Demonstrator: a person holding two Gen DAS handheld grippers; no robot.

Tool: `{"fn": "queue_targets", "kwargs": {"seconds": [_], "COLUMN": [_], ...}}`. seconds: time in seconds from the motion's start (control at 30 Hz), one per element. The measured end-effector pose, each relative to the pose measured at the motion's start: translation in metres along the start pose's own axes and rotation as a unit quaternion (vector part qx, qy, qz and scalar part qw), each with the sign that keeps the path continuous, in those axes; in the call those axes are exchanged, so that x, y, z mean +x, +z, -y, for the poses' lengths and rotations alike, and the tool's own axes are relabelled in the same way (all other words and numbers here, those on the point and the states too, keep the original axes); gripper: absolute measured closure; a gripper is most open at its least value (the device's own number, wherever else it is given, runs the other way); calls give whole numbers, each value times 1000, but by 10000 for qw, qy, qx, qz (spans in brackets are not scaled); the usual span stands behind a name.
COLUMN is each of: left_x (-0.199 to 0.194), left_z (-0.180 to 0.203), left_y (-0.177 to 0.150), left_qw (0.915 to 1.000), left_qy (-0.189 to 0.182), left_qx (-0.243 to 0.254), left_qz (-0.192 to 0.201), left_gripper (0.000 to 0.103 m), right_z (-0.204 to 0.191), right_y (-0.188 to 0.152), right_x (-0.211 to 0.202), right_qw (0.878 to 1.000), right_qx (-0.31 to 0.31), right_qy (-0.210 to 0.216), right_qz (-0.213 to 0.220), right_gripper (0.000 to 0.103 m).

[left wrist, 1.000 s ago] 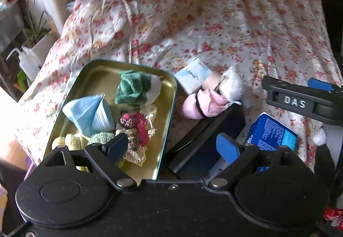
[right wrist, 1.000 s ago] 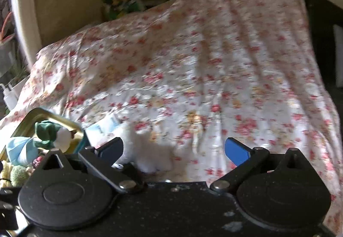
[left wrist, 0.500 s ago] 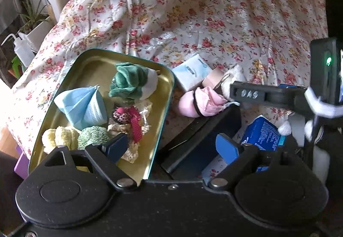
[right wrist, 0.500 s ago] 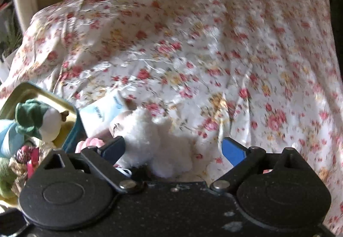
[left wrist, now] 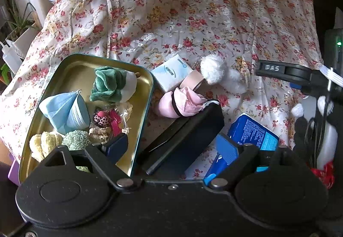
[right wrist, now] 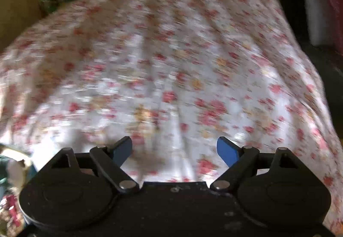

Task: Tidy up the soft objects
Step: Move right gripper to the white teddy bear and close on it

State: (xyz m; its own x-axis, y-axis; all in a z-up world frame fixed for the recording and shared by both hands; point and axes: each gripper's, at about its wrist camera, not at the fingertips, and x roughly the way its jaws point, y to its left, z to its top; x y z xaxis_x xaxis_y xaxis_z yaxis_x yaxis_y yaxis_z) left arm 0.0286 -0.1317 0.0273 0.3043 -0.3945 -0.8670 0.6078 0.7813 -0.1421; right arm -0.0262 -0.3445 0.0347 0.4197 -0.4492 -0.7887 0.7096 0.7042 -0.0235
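Where floral bedspread (left wrist: pixel 193 12) drapes, potted plant (left wrist: pixel 19 22) stands beside.

Left gripper (left wrist: pixel 173 146): matte black body, two round housings side by side, black linkage arms with silver pivot screws, blue pads (left wrist: pixel 227 148) on fingertips. Right gripper (right wrist: pixel 174 150): same build, black body dusty with pale specks, small screw at centre, blue pads (right wrist: pixel 227 151). In left wrist view, right of left gripper: black finger marked "DAS" (left wrist: pixel 271 68), green indicator light (left wrist: pixel 339 44) above it, white strap.
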Motion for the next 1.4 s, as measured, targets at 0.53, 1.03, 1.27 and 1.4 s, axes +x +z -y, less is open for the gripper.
{"fn": "queue_targets", "kwargs": {"seconds": [0.53,1.03,1.27,1.4], "left_x": [-1,1,1,6], "left_z": [-4,-17,-24,-25], "left_y": [1,4,6,9], "left_qw": [10000,9998,9994,9989], "left_qy": [-78,-39,112,151], "left_qx": [-48,-214,-293,-427], "left_qz": [3,43,167,139], "left_gripper": [17,17,17,17], "right_z": [-23,-88,-88,-73], "right_y": [19,-1,-4,8], "right_x": [56,74,67,59], "right_qw": [9955,9785,9805,9901], "right_qx": [-429,-2048,-1927,-1313], "right_qy": [-811,-173,370,421], "right_qz": [-220,183,-58,-259], "right_gripper": [19,29,75,102]}}
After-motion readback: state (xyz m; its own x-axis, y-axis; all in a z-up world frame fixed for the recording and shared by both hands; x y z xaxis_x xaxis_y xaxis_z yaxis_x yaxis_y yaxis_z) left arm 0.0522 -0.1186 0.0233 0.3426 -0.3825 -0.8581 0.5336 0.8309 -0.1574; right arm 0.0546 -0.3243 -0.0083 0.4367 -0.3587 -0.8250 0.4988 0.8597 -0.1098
